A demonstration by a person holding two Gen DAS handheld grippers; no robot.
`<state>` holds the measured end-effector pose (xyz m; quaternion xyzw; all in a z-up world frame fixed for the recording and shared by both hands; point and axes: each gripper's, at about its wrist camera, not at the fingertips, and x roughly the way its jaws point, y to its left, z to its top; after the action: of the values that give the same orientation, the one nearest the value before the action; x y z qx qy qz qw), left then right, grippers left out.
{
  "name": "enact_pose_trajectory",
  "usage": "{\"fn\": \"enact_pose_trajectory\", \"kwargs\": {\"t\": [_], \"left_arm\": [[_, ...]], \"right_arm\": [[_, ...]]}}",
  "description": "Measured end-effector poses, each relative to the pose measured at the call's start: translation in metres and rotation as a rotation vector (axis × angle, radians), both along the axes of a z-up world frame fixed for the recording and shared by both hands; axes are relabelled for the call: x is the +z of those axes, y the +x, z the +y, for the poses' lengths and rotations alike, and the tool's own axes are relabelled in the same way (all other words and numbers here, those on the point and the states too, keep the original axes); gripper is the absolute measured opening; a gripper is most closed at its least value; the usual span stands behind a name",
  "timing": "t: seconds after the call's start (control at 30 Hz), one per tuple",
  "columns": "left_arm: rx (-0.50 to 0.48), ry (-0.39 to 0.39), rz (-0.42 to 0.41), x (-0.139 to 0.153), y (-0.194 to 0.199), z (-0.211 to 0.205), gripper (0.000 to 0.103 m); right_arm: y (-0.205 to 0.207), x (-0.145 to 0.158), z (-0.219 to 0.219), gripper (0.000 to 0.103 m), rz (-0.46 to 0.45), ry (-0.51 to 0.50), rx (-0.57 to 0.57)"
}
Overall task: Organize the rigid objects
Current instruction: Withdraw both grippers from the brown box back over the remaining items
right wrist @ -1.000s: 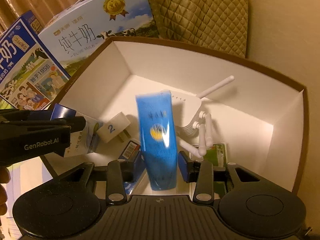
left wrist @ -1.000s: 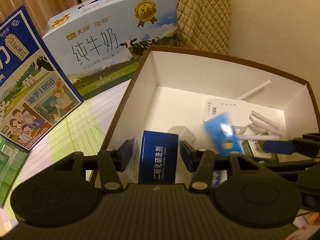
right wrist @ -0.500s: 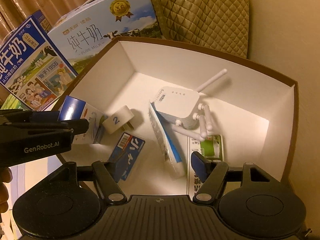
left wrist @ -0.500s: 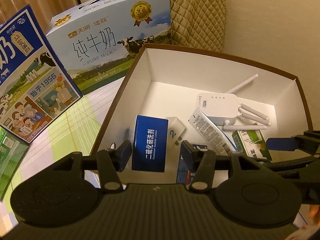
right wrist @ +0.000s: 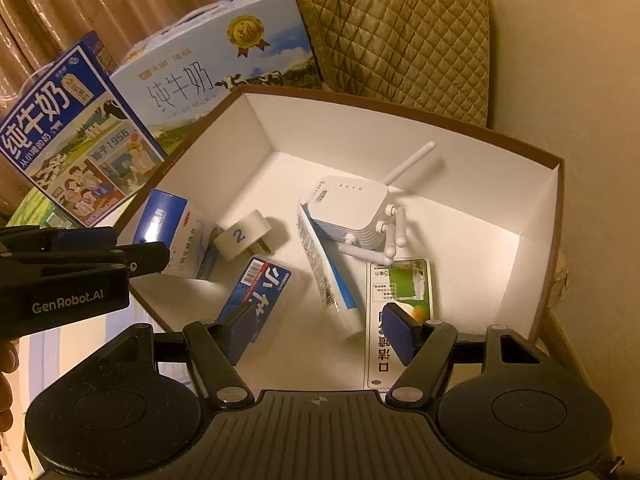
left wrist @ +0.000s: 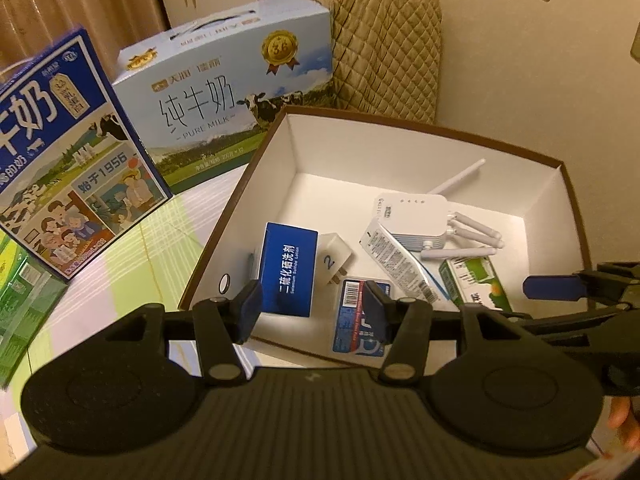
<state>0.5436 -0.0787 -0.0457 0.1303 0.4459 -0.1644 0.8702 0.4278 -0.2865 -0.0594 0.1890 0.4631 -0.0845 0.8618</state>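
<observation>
Dropped since a second ago, the blue tube (right wrist: 326, 276) now lies in the white box (right wrist: 460, 152) against the router (right wrist: 352, 210). Right gripper (right wrist: 320, 330) and left gripper (left wrist: 312, 308) hover empty, jaws apart. Only the right view shows the left gripper's "GenRobot.AI" lettering.

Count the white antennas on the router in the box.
4 on the router: one raised toward the box's back wall, three folded at its right side. More may be hidden behind it.

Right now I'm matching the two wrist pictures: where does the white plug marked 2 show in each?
Left wrist: white plug lies left of centre in the box, beside the dark blue box.
Right wrist: plug sits centre-left.
Shared landmark: the white router, right of it in both.
</observation>
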Motion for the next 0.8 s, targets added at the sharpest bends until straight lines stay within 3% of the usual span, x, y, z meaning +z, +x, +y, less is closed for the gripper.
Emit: {"fn": "enact_pose_trajectory", "kwargs": {"t": [0.43,0.8], "left_arm": [[0.021,-0.056,-0.062,0.035,-0.05,0.016,0.051],[0.093,-0.104,-0.096,0.054,-0.109,0.06,0.051]], "right_arm": [[-0.036,0.026,0.009,0.067,-0.065,-0.005,0.011],[-0.073,0.045,0.026,0.067,-0.133,-0.005,0.057]]}}
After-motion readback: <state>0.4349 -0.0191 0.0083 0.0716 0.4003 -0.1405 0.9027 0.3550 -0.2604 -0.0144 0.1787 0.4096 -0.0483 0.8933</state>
